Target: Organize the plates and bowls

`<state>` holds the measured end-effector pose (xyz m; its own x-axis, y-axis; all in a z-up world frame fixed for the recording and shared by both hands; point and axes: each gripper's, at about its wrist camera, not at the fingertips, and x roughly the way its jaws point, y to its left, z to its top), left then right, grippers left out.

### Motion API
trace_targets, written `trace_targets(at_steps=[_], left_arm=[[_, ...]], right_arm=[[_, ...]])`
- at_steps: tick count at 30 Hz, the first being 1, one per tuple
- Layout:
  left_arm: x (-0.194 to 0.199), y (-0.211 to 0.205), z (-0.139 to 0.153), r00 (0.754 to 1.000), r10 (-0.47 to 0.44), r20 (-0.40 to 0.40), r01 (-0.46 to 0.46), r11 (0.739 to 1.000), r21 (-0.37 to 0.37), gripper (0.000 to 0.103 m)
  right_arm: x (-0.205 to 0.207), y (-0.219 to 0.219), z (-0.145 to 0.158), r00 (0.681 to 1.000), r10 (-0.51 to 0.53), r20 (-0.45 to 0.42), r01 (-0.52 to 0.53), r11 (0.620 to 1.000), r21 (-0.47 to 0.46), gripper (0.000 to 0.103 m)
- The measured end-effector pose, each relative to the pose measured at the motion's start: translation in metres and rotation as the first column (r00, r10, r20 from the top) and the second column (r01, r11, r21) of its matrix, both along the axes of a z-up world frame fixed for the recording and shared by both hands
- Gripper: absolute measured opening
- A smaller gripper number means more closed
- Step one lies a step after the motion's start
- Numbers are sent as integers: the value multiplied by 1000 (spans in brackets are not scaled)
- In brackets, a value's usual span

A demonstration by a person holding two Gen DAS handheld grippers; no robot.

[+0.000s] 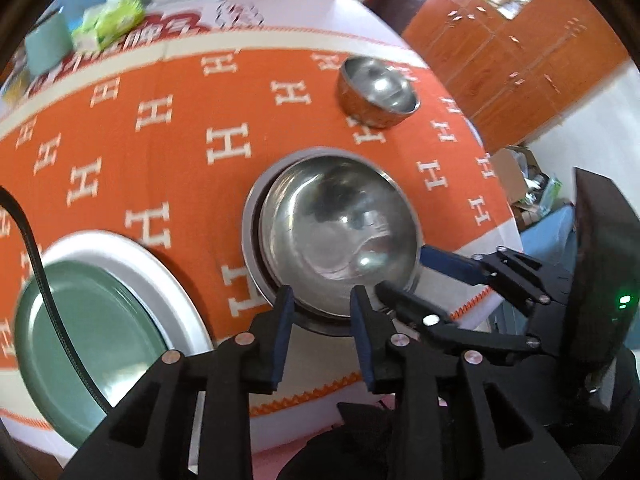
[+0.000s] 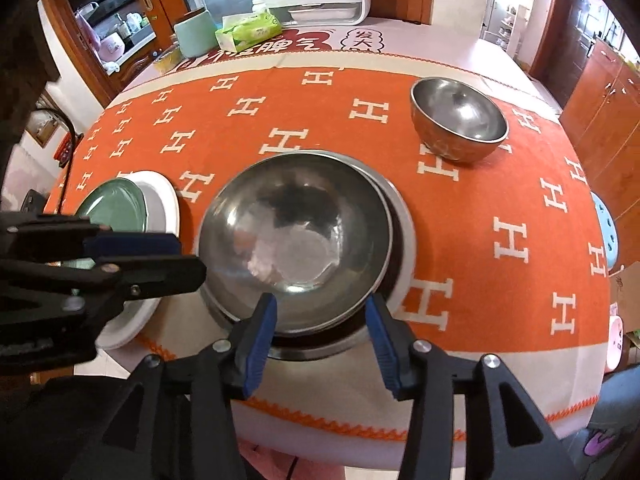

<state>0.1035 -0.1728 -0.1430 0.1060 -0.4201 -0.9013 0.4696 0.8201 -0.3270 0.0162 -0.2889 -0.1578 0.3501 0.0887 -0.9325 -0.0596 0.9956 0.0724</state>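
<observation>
Table: I see a round table under an orange cloth (image 2: 360, 92) patterned with white H shapes, its pale border and orange zigzag trim running along the near edge.
Bowl stack: a large steel bowl (image 2: 296, 232) sits nested in a second steel bowl, both resting on a wide steel plate (image 2: 404, 236) near the table's front edge, right in front of both tools. In the left wrist view the same large steel bowl (image 1: 340, 232) fills the middle.
Plate stack: to the left of the stack I see a green plate (image 2: 114, 208) lying on a white plate (image 2: 162, 204), just beside the bowls but apart from them.
Small bowl: a smaller steel bowl (image 2: 458, 120) stands alone, upright, well behind and to the right of the stack.
Back of table: a green tissue pack (image 2: 248, 30) and a pale green canister (image 2: 196, 38) sit at the far edge.
Right gripper (image 2: 322, 320): my jaws stand moderately wide, straddling the near rim of the bowl stack; the blue pads are clear of the metal, nothing gripped.
Left gripper (image 1: 320, 332): narrower gap, jaws parted over the stack's near rim; I see no pad pressing on it, so it holds nothing.
</observation>
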Motion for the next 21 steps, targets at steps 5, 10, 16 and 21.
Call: trace_targets(at_steps=[5,10,16,21], left_arm=[[-1,11,15,997,-59,54,60,998,-14,31],[2,25,19,993,-91,77,93,995,-23,32],[3,36,28,987,-104,123,110,993,-42,43],[5,40,39,981,-75,177,88,994,-70,57]], right_arm=[[-4,15,8,998,-50,32,49,999,5,54],[-11,30,14,993,-101,61,101,995,9,54],[-26,38,31,968,-181,176,181,983,16,54],[-36,32,49,930,-239,279,241,970,28,54]])
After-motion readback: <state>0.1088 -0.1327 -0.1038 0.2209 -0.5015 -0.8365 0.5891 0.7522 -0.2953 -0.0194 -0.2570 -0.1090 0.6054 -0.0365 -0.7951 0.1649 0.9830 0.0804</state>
